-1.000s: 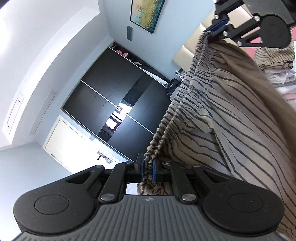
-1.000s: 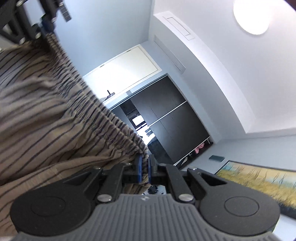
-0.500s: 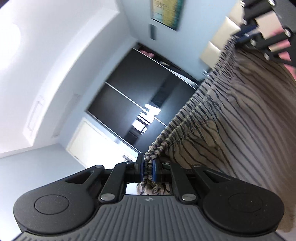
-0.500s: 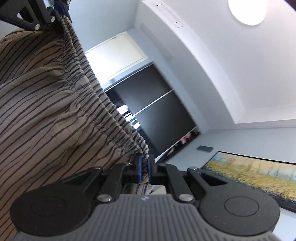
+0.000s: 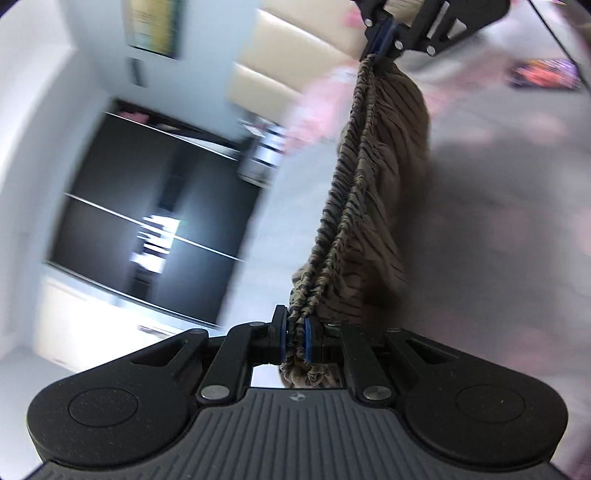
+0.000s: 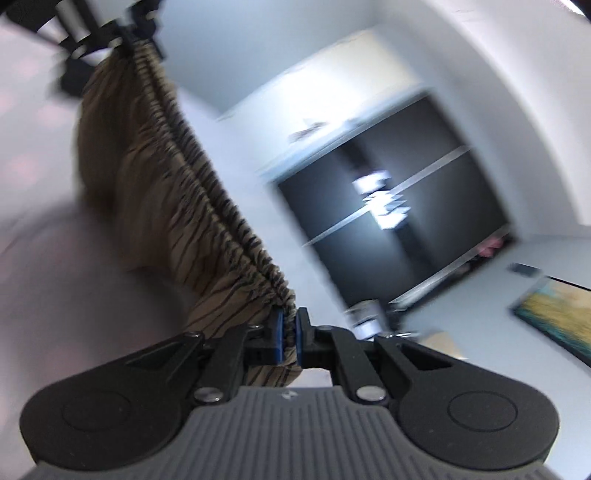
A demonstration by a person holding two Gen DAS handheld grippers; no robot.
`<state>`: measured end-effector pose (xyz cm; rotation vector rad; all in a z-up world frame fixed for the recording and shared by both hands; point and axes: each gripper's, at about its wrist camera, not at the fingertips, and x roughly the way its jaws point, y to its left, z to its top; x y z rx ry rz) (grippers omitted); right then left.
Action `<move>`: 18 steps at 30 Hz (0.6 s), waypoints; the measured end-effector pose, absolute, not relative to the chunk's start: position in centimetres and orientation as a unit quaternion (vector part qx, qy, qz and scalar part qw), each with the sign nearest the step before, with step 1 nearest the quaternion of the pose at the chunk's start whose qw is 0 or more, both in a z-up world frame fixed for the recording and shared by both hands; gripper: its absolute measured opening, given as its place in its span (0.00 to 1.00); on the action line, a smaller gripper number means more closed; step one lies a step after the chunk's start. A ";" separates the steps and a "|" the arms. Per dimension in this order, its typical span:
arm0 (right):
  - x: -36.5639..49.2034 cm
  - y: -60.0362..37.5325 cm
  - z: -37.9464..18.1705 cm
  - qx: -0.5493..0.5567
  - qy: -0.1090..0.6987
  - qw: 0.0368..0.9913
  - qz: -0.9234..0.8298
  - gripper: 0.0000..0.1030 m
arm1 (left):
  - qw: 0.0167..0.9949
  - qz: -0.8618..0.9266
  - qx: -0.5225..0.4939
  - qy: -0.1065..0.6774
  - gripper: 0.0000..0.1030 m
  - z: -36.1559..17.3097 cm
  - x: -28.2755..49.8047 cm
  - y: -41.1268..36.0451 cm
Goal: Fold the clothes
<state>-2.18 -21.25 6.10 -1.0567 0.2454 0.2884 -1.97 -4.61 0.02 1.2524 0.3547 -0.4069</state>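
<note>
Now both views are smeared by motion blur, yet the grips read clearly. At the bottom centre of the left wrist view, the left tool (image 5: pixel 295 339) is pinching one end of the gathered waistband of the brown striped garment (image 5: pixel 373 206), its blue pads pressed against the bunched elastic. From there the waistband runs taut up the frame to the right tool (image 5: pixel 386 33) at the top edge, which clamps the other end. The right wrist view mirrors this: the right tool (image 6: pixel 289 334) at bottom centre nips the waistband, and the band climbs diagonally to the left tool (image 6: pixel 123 35) in the upper left corner. Below the band the cloth hangs in loose folds. Behind it sit a dark sliding-door wardrobe (image 6: pixel 391 206) and a framed painting (image 6: pixel 557 317) at the right edge.
</note>
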 end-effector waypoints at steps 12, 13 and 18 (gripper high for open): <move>-15.0 -20.9 -7.0 -0.520 0.265 0.762 0.280 0.07 | 0.688 -0.320 0.573 0.311 0.06 -12.1 -10.0 -2.4; -14.8 -20.9 -8.0 -0.521 0.273 0.756 0.287 0.07 | 0.685 -0.322 0.570 0.320 0.06 -13.0 -10.0 -2.2; -13.6 -20.2 -12.1 -0.531 0.309 0.725 0.312 0.07 | 0.686 -0.322 0.541 0.365 0.06 -16.1 -8.7 -1.9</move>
